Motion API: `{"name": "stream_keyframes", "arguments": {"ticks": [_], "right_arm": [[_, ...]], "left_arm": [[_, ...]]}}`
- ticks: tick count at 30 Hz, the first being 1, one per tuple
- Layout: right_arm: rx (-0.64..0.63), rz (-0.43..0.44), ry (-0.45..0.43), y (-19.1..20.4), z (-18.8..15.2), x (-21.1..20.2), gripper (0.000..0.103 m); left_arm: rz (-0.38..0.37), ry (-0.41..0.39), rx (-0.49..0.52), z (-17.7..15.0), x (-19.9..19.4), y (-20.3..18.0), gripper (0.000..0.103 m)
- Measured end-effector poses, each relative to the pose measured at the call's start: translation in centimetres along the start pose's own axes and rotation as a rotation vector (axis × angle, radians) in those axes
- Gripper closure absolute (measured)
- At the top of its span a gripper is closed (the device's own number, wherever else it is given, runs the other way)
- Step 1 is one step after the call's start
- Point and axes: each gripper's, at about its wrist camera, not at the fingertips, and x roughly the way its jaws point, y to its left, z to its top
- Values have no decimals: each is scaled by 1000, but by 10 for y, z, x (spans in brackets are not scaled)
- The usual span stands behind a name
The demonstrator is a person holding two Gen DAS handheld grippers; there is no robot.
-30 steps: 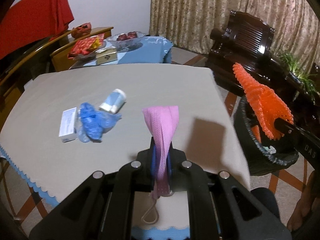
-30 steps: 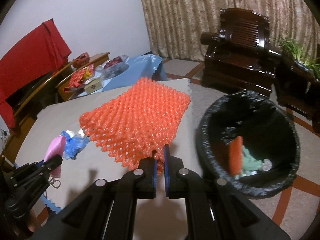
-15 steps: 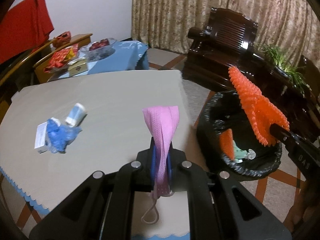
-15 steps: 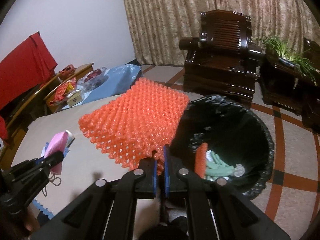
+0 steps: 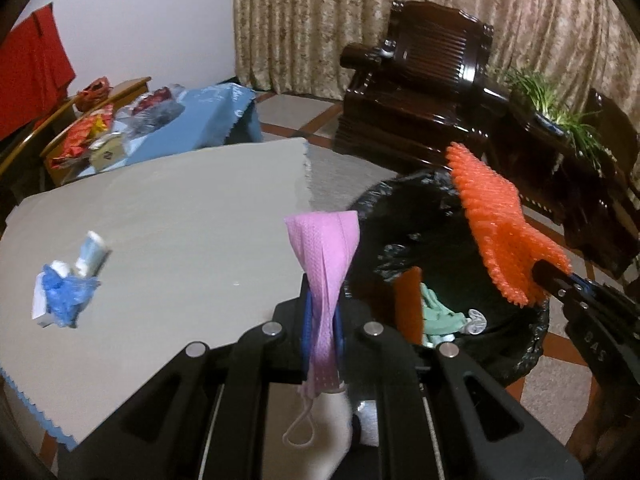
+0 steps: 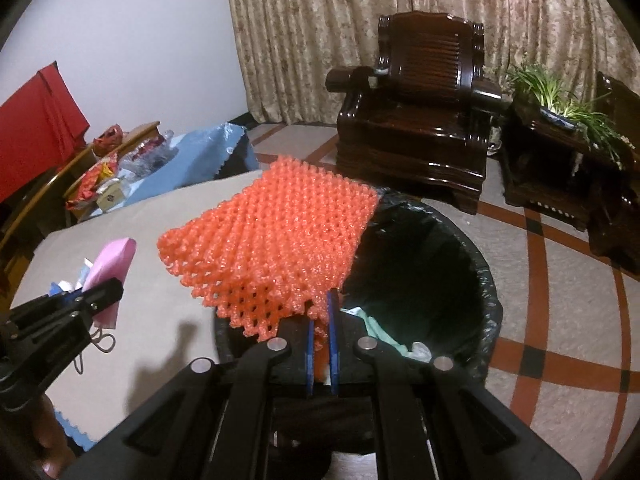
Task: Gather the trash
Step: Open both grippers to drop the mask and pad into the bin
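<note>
My left gripper (image 5: 322,312) is shut on a pink face mask (image 5: 326,256) and holds it upright over the table's right edge, beside the black-lined trash bin (image 5: 520,360). My right gripper (image 6: 320,312) is shut on an orange foam net (image 6: 276,240) and holds it over the bin's near rim (image 6: 488,292). The bin holds an orange piece, green trash and a crumpled bit. A blue crumpled glove (image 5: 68,292), a small white box and a small bottle (image 5: 92,252) lie on the table (image 5: 180,208) at the left.
A dark wooden armchair (image 6: 416,128) and a side stand with a plant (image 6: 560,120) lie beyond the bin. A blue-covered low table with snacks (image 5: 160,120) stands behind the grey table. The floor is tiled with red lines.
Both grippers have swung right toward the bin. The mask now hangs at the table's right edge, and the orange net is lower over the bin's rim.
</note>
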Motion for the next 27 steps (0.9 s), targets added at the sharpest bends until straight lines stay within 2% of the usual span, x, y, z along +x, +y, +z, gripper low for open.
{"name": "stream_keyframes", "arguments": {"ticks": [6,10,12,14,17,23,25,27], "right_arm": [[16,-23,51,-41,0,33,97],[16,-39,118,-64,-5,56,97],[22,-48,154,-71,-10,66,93],[30,-54,194,-76,-18,75,76],[39,-62,202,-77,-29,74,65],[75,-36,219,-71,-45,64,63],[82,-28,213,-68,-46,57,63],[76,-13,202,-57,-44,48,63]], "left_arm": [[-49,29,20,8,32,-38,94],[-122,39,49,11,49,-64,92],[-148,55,67,9,59,-73,73],[-136,57,90,4,67,-76,52],[-116,73,98,-4,74,-67,53],[-73,98,79,-14,70,-35,53],[-58,90,66,-16,60,-21,50],[-42,79,51,-17,49,-7,43]]}}
